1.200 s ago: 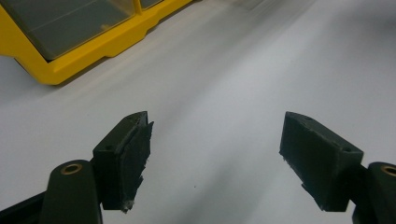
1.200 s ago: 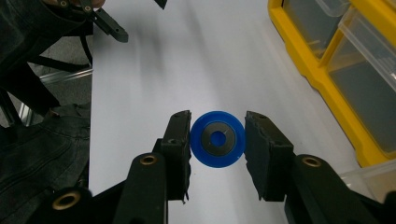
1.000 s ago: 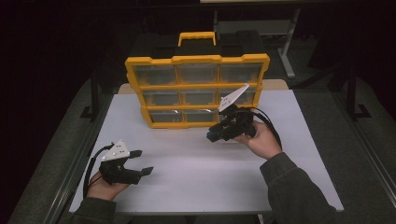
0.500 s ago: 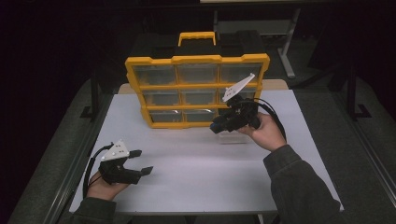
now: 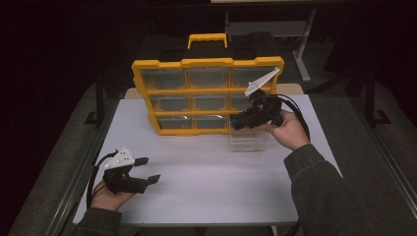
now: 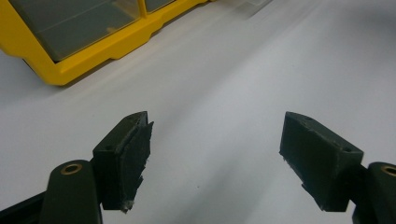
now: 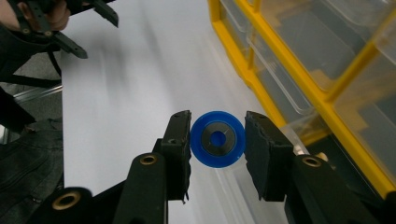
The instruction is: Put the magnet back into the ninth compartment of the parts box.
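Right gripper [image 7: 217,140] clamps a blue spool [image 7: 217,139] above the removed drawer [image 5: 250,142]; stowing remains. Left gripper [image 6: 215,158] rests wide open, empty.

Blue disc, pinched edge-on.
I see the blue disc [image 7: 217,138], dark hub centred, clamped between my right gripper [image 7: 217,149] jaws beside the yellow organizer [image 5: 206,93].

No text, label, brand or number is legible on anything in these views.
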Motion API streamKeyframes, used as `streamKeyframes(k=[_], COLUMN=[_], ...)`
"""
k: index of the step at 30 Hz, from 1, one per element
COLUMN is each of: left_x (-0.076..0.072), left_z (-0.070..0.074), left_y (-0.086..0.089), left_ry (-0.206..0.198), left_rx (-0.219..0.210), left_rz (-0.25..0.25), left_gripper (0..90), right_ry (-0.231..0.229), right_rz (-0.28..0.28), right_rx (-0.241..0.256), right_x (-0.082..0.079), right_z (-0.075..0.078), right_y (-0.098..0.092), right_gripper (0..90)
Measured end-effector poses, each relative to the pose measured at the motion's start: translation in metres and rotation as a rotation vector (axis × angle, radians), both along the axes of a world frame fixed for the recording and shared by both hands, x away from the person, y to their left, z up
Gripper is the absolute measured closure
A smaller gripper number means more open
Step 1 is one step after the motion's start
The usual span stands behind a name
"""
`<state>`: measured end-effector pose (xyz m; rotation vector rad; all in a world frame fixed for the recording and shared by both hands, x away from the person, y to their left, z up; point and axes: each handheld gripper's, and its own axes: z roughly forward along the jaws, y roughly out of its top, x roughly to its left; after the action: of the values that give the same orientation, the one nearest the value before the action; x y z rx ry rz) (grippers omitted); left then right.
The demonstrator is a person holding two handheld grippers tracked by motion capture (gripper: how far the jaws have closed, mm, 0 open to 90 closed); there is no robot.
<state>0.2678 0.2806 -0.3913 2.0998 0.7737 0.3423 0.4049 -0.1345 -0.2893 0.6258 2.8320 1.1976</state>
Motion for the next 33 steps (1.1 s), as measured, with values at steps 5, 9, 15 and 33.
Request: streamKeyframes(k=[5,9,15,33], left_x=[0.000,0.000,0.000,0.000], left_z=[0.000,0.000,0.000,0.000], left_y=[0.001,0.000,0.000,0.000], left_ry=[0.001,0.001,0.001,-0.001], left_rx=[0.000,0.000,-0.003,-0.001], left_rz=[-0.001,-0.002,0.000,-0.005], left_gripper=[24.2,24.1,24.1,24.1], right_ry=[-0.006,0.005,0.009,0.028], right_rz=[-0.025,-0.046,-0.069,-0.133], right_rx=[-0.003,-0.009,-0.012,-0.034], right_x=[0.007,0.010,0.014,0.015], right_z=[-0.003,-0.006,-0.008,-0.018], right_y=[-0.007,-0.012,-0.019,-0.032], right_gripper=[60.9,60.9,60.9,60.9])
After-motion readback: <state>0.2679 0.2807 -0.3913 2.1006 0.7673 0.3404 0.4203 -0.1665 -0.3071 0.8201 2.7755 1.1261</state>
